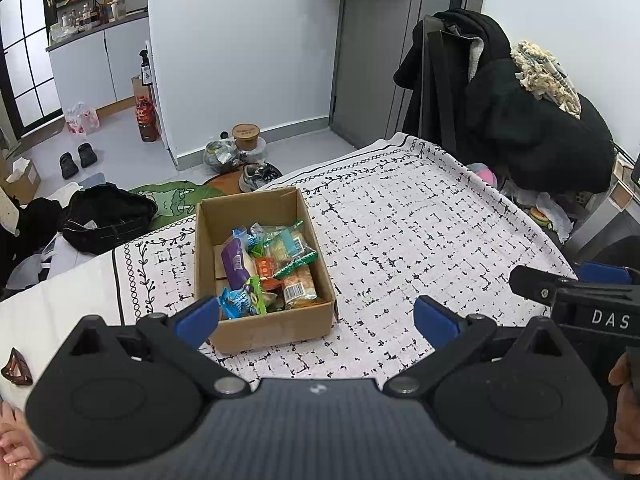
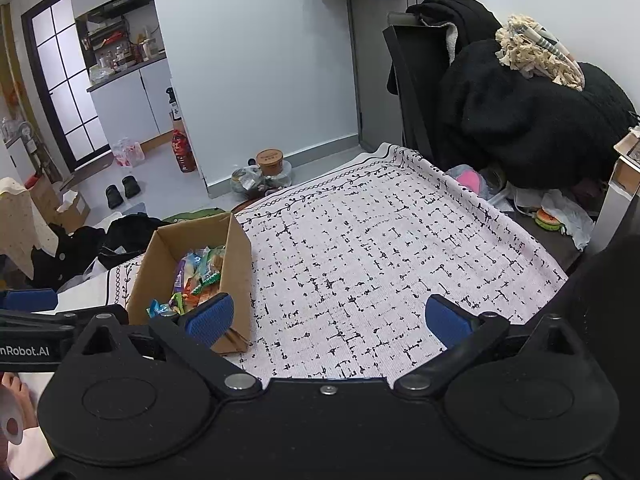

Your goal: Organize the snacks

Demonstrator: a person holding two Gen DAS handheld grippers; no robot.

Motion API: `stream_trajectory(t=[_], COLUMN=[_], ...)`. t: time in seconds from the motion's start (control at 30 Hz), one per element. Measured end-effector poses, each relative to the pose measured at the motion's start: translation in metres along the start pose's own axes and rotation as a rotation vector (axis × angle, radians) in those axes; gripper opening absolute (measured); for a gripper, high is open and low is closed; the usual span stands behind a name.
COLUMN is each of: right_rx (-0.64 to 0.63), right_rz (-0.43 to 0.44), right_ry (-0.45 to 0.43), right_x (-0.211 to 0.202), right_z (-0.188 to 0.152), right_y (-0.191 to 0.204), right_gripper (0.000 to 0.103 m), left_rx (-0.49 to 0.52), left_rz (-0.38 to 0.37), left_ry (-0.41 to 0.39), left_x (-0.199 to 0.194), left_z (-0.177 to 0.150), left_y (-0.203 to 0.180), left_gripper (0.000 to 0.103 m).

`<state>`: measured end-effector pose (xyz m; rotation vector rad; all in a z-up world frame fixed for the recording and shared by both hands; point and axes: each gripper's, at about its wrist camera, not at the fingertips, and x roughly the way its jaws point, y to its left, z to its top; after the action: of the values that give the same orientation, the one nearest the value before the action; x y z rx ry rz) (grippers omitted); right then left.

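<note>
While the patterned cloth (image 1: 400, 232) on the tabletop lies bare of loose packets, every snack visible sits in the cardboard box (image 1: 256, 328), which stands near the front-left edge. Any nudge from the left tongs (image 1: 316, 320), jaws wide apart and empty just before its near wall, could shove the light box toward that edge. Right tongs (image 2: 328, 316), also spread and empty, hover beside its corner. Heaped snack packets (image 1: 264, 264) could spill over the low walls

patterned tablecloth (image 1: 400, 220), black coats (image 1: 520, 120), slippers (image 1: 78, 158)
</note>
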<state>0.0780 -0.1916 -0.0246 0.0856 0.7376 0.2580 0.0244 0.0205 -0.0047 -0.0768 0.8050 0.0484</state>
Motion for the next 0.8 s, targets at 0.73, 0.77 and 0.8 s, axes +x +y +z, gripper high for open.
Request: stream_trajectory(t=[0.73, 0.77, 0.8], right_rx=[-0.004, -0.004, -0.004], right_rz=[0.001, 0.001, 0.000], right_ry=[0.005, 0.005, 0.005], right_x=[0.0001, 0.0000, 0.0001], right_z=[-0.0008, -0.0006, -0.0007], right_y=[0.0002, 0.0007, 0.0006], right_gripper=[0.103, 0.103, 0.103], left_rx=[0.018, 0.016, 0.014], left_rz=[0.009, 0.010, 0.010], left_ry=[0.004, 0.004, 0.004], left_x=[0.0004, 0.0006, 0.0004], left_z=[-0.0013, -0.0010, -0.0009], left_y=[-0.0023, -0.0018, -0.0014], left_gripper=[0.103, 0.103, 0.103])
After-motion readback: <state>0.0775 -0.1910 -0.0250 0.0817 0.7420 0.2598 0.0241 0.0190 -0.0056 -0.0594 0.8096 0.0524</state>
